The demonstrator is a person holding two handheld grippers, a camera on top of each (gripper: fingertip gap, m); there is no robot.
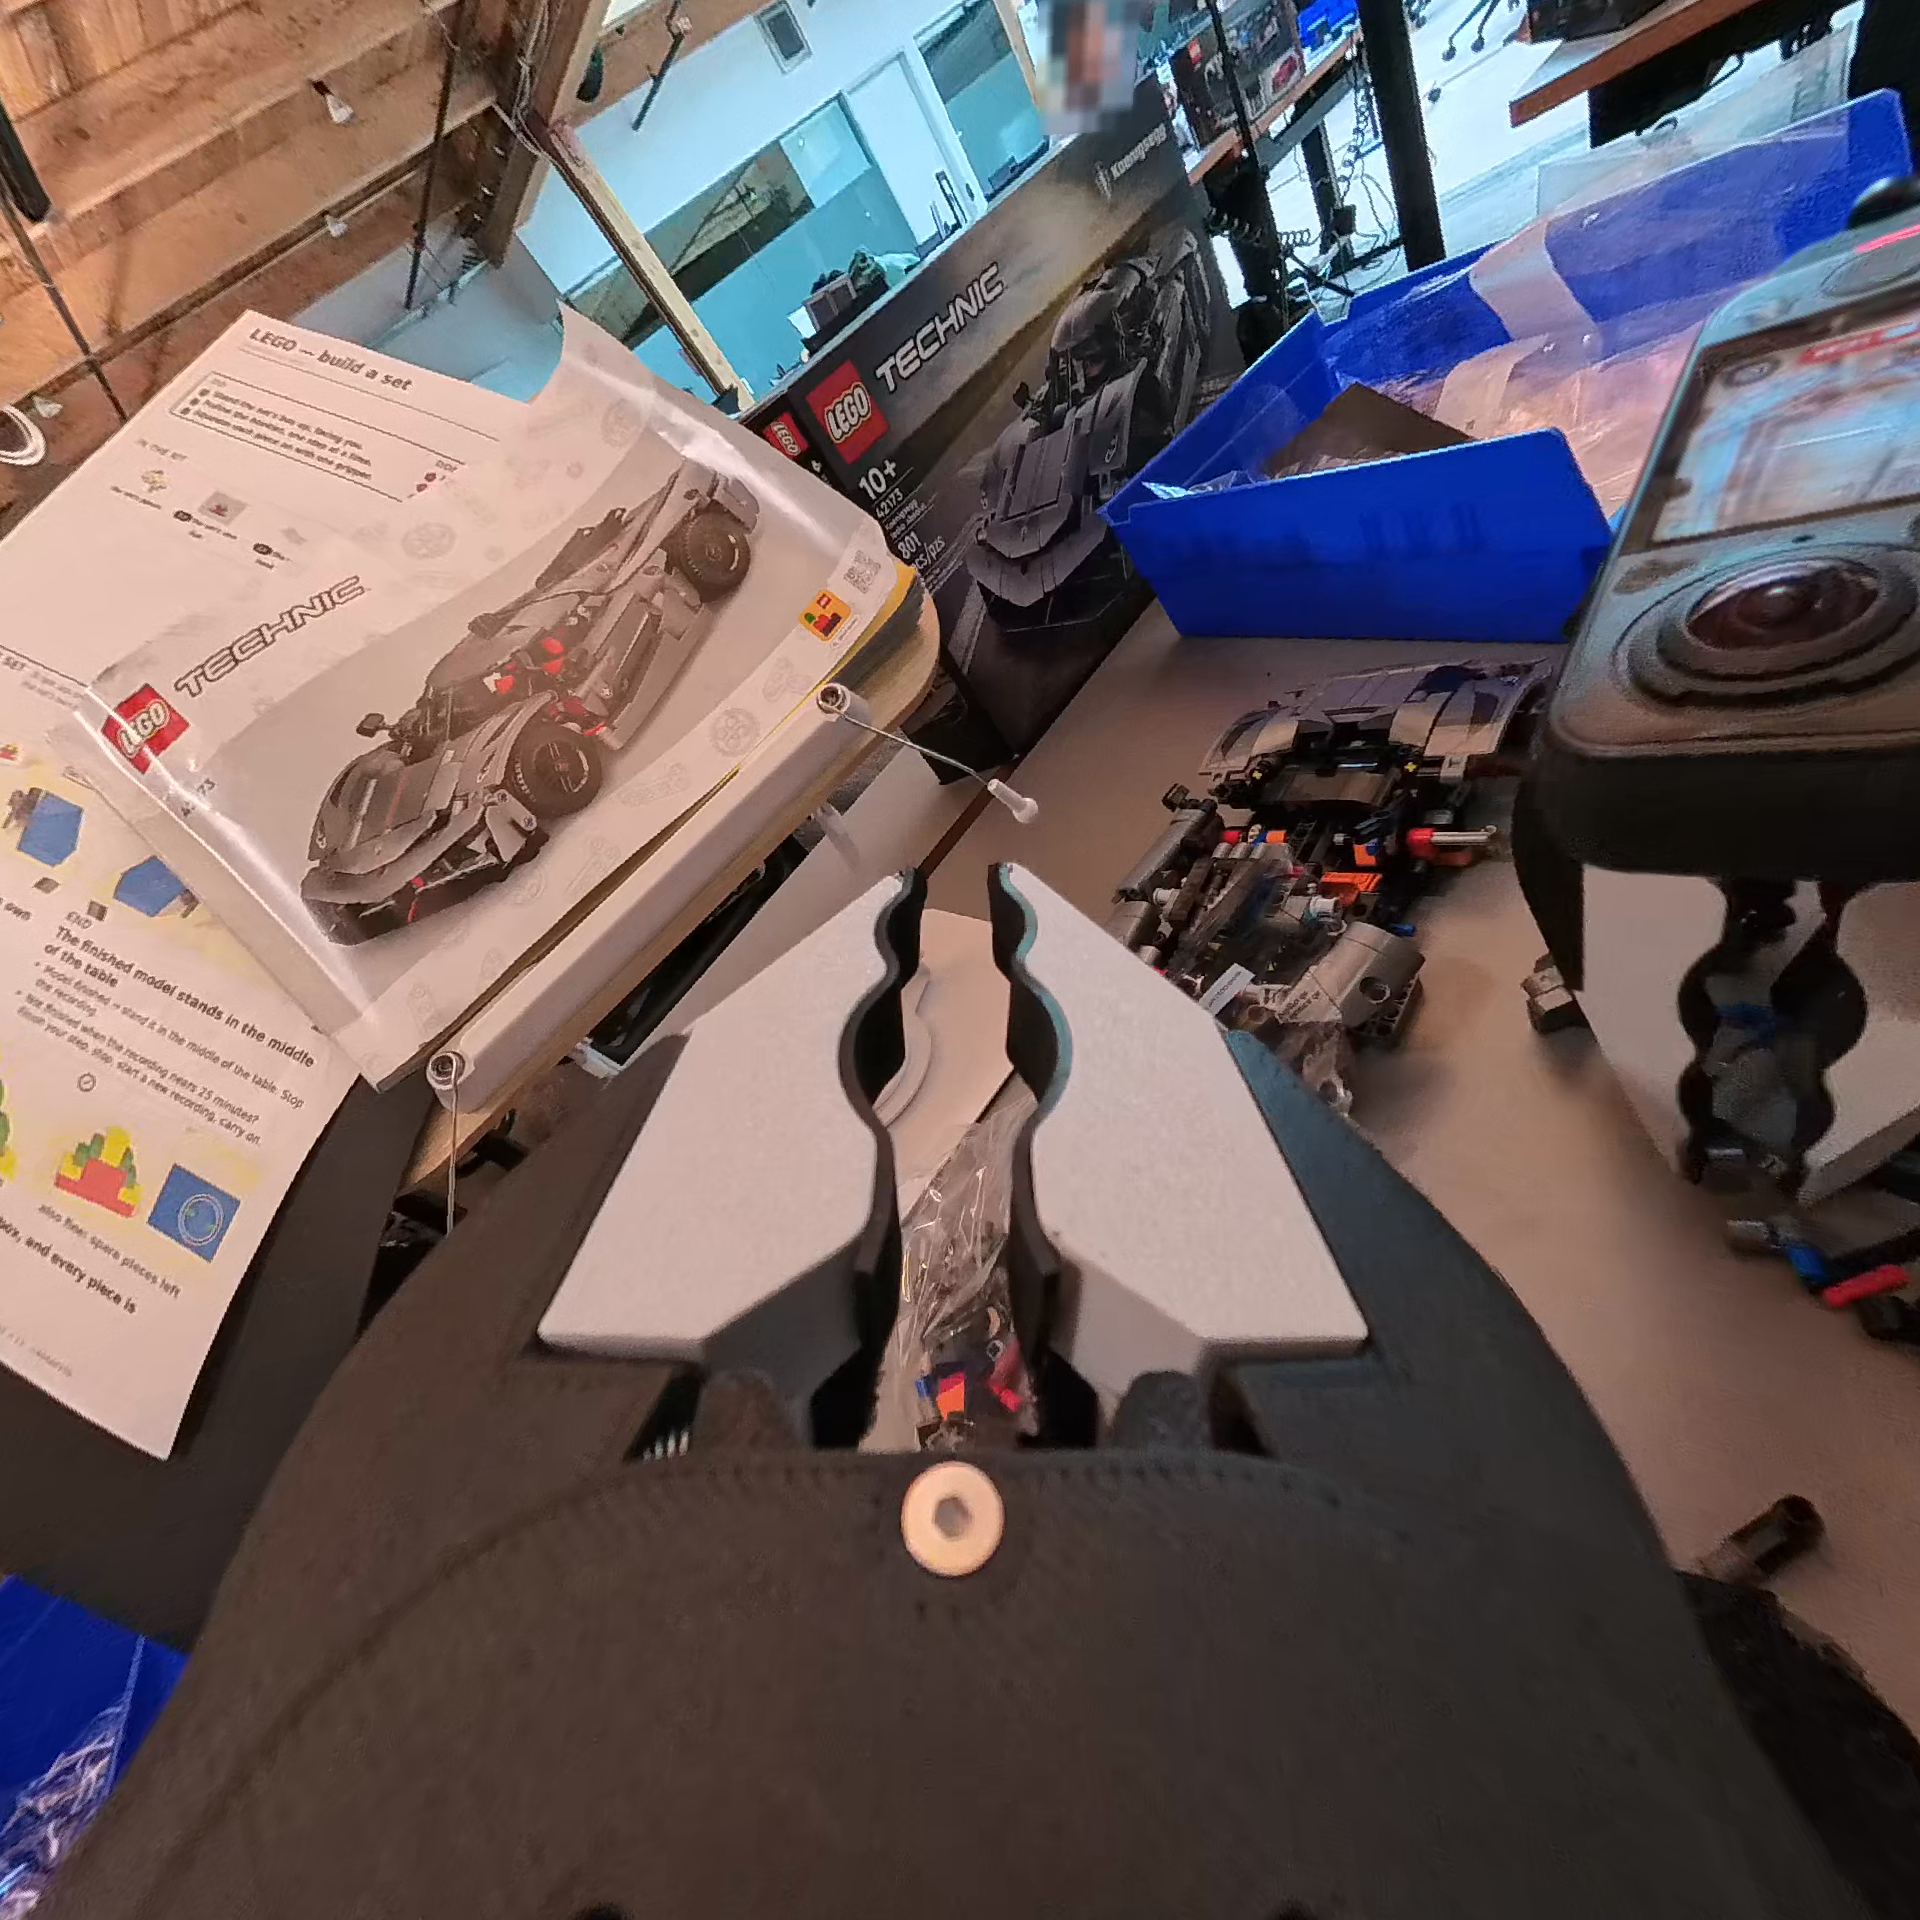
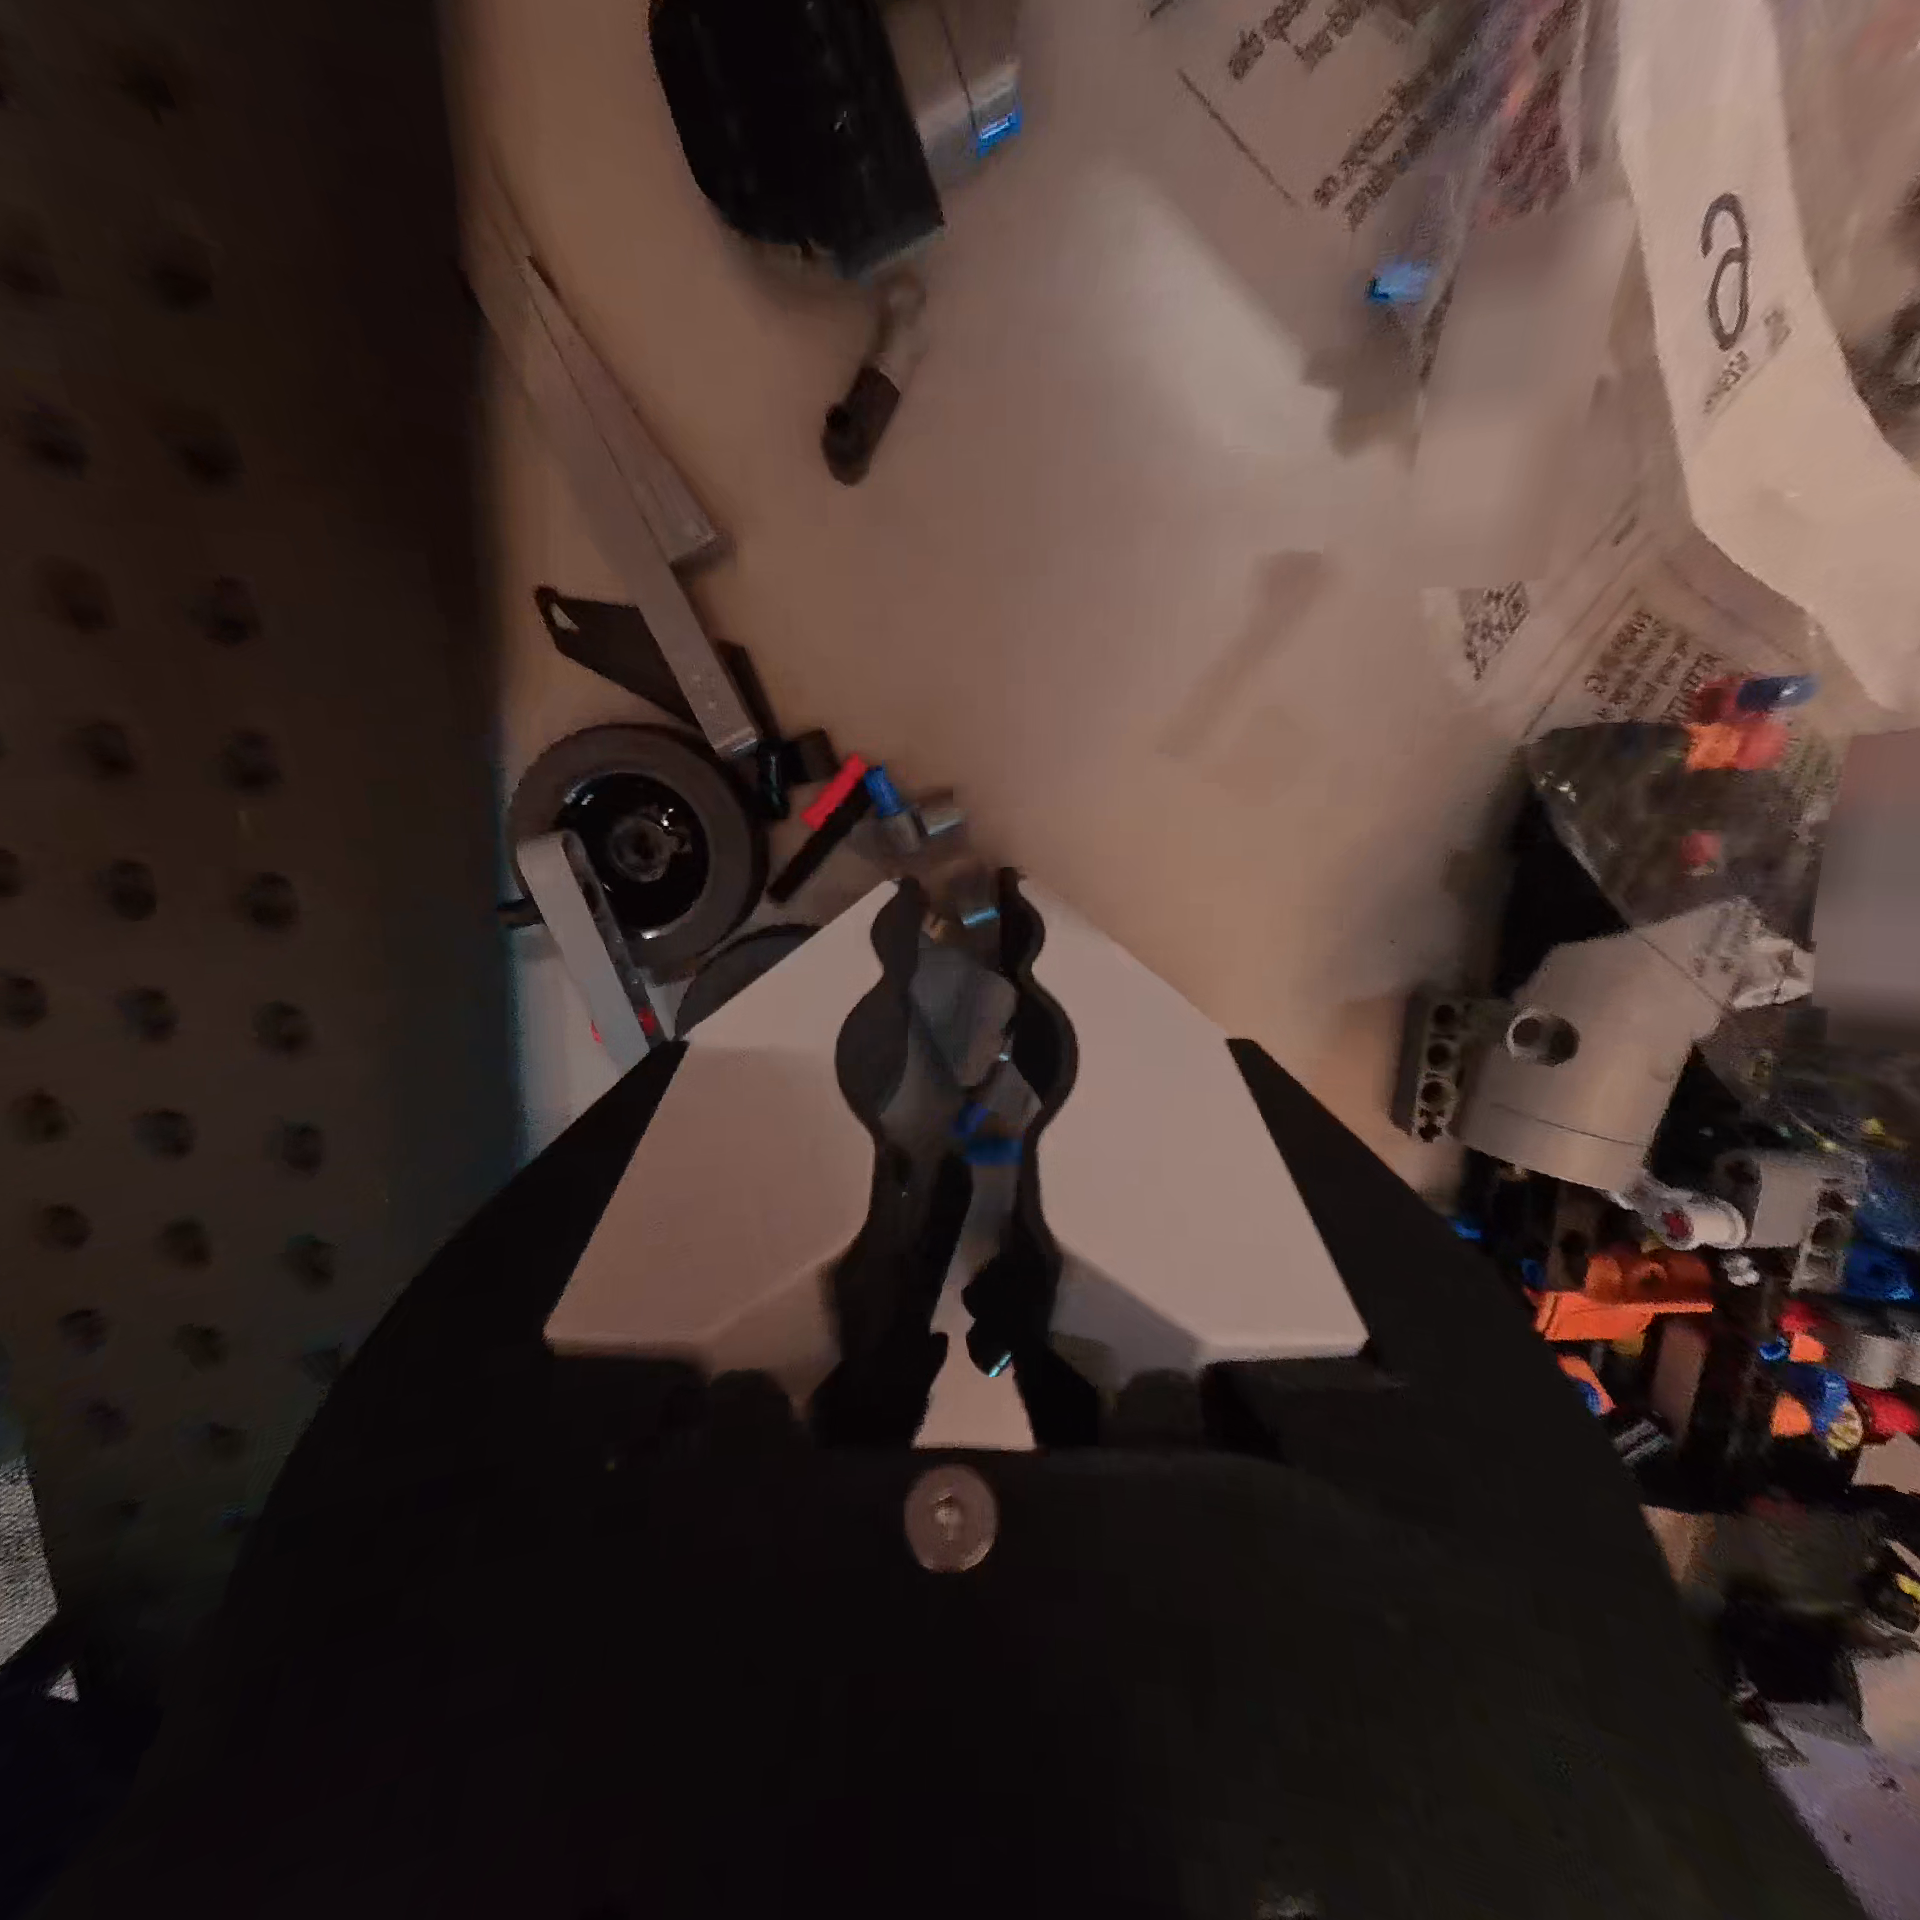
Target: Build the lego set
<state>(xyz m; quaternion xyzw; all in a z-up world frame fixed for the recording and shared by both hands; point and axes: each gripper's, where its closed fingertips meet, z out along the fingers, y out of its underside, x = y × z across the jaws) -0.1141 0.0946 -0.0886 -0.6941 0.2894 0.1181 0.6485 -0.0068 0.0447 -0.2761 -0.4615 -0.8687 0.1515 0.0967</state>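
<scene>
My left gripper [image 1: 956, 883] hovers above the table, jaws a little apart with nothing between the pads. A clear bag of small pieces [image 1: 956, 1205] shows below through the gap. The part-built grey car model [image 1: 1340, 831] lies to its right. My right gripper [image 2: 961, 894] points down at the table [image 2: 1091, 623] and also shows in the left wrist view [image 1: 1766, 1143]. Its jaws stand apart. A small grey piece with blue pins [image 2: 961, 1023] sits between the fingers, with a slit beside the left pad near the tips. A wheel on a grey beam [image 2: 634, 842] lies left of it.
The instruction booklet [image 1: 499, 707] rests on a stand at the left, and the set's box [image 1: 1039, 447] is behind. A blue bin [image 1: 1371, 551] stands at the back right. Loose red, blue and black pieces [image 2: 836, 790], a black tyre [image 2: 790, 125], parts bags [image 2: 1683, 810] and the model's grey fender [image 2: 1558, 1081] surround my right gripper. From the right gripper's tips to the part-built grey car model [image 1: 1340, 831] is close to 15 cm.
</scene>
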